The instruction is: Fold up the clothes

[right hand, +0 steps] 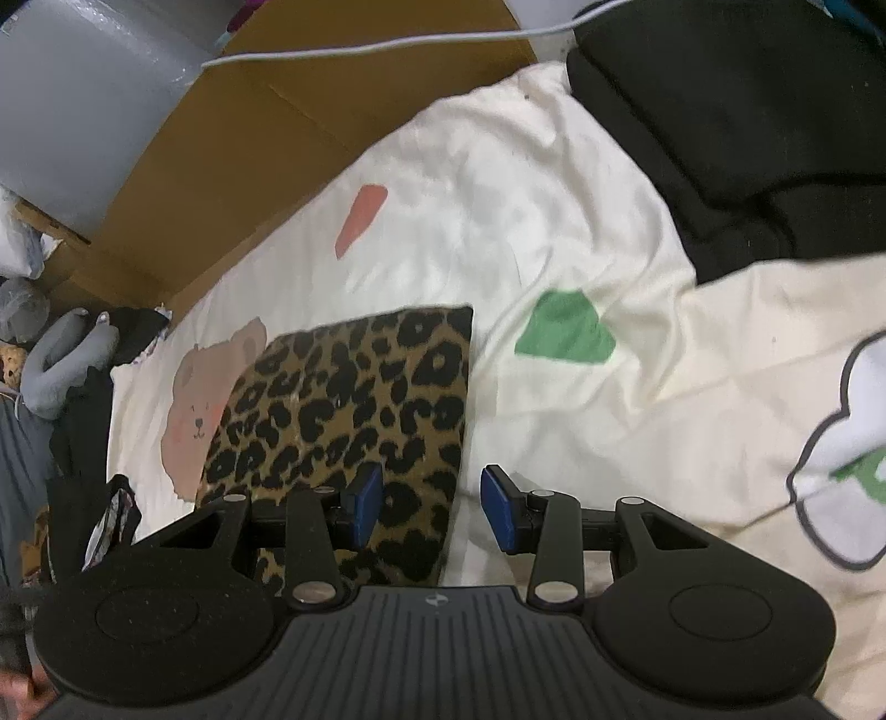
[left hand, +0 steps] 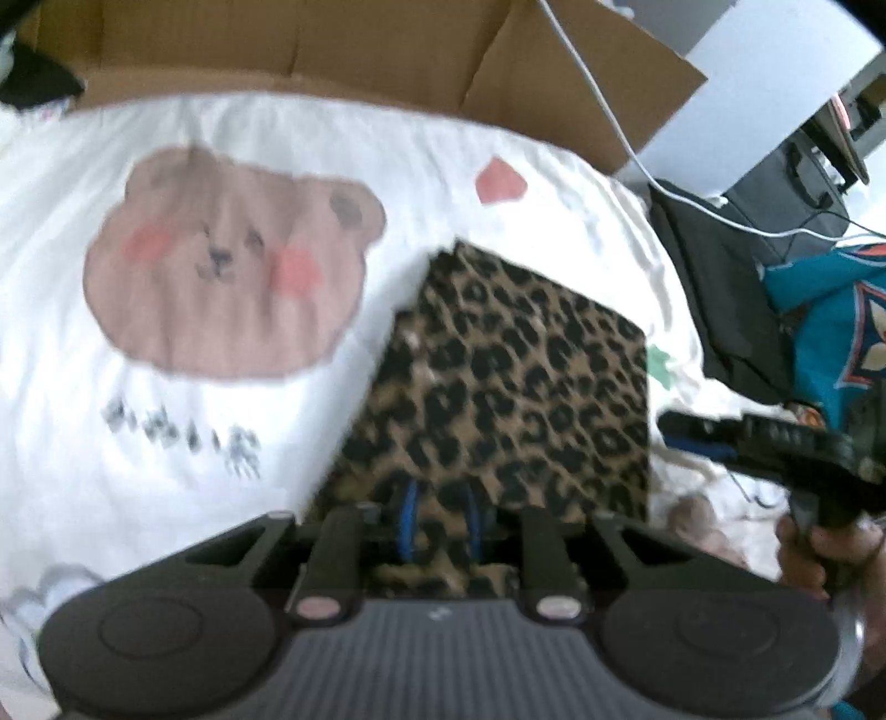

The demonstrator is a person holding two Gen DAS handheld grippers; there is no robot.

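Where folded flat on cream bear-print bedsheet (right hand: 498, 221): leopard-print fabric square (right hand: 354, 421), left hand-held gripper (left hand: 440, 523) clamped on its near edge. Right hand-held gripper (right hand: 432, 507) spread apart, straddling its right edge. Behind: brown cardboard sheet (right hand: 249, 144), black garment pile (right hand: 747, 138), thin white cable (right hand: 387, 47).

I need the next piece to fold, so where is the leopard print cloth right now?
The leopard print cloth lies folded on the white bedsheet, beside the bear print, with the left gripper over its near edge.
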